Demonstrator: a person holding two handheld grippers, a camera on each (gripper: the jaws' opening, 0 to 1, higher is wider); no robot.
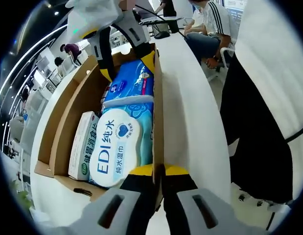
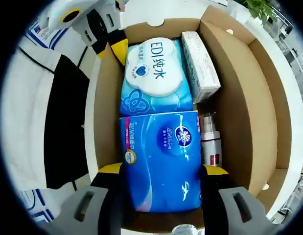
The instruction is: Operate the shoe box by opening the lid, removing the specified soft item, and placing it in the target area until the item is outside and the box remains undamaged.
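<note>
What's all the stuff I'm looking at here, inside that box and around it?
Cardboard box: one, brown, lid open, on a white table.
Wet wipes pack: one, blue with white lid, in the box.
Tissue pack: one, blue, in the box beside the wipes.
Small carton: one, white, along the wipes.
Bottle: one, white and red, beside the tissue pack.
Seated people: background.
Left tongs: black with yellow tips, closed on the box's side wall.
Right tongs: black with yellow tips, straddling the tissue pack.
</note>
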